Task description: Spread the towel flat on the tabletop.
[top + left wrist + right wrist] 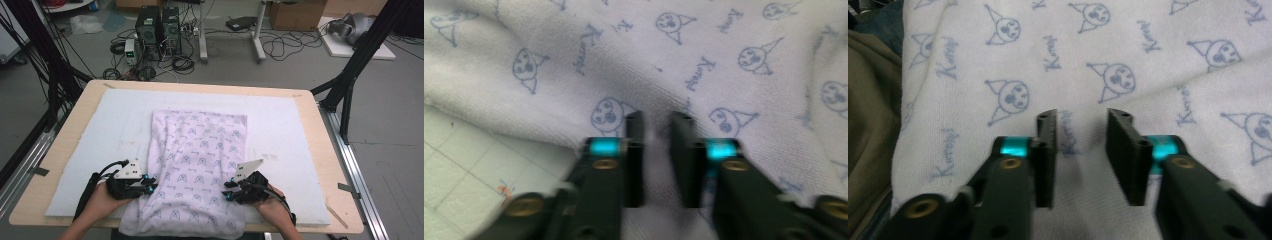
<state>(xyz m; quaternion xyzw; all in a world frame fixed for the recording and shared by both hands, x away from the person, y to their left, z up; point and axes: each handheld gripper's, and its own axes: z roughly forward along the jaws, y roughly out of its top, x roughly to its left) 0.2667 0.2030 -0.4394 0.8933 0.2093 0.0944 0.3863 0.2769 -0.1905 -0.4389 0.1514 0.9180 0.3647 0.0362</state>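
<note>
High view: your left gripper (148,186) and right gripper (229,192) sit at the near sides of the towel (197,155), one at each edge, jaws narrowly parted over the cloth and gripping nothing yet. I judge the work is at an early stage: no fold is made, and both edges are still to be pinched. Farther out, the towel lies lengthwise on the white mat (90,130), pale lilac with small printed faces, rumpled along its left edge, its near end hanging over the table (327,150) edge.

Towel (197,165) on mat (90,135), near edge seemingly overhanging table (320,135), tongs at both sides
</note>
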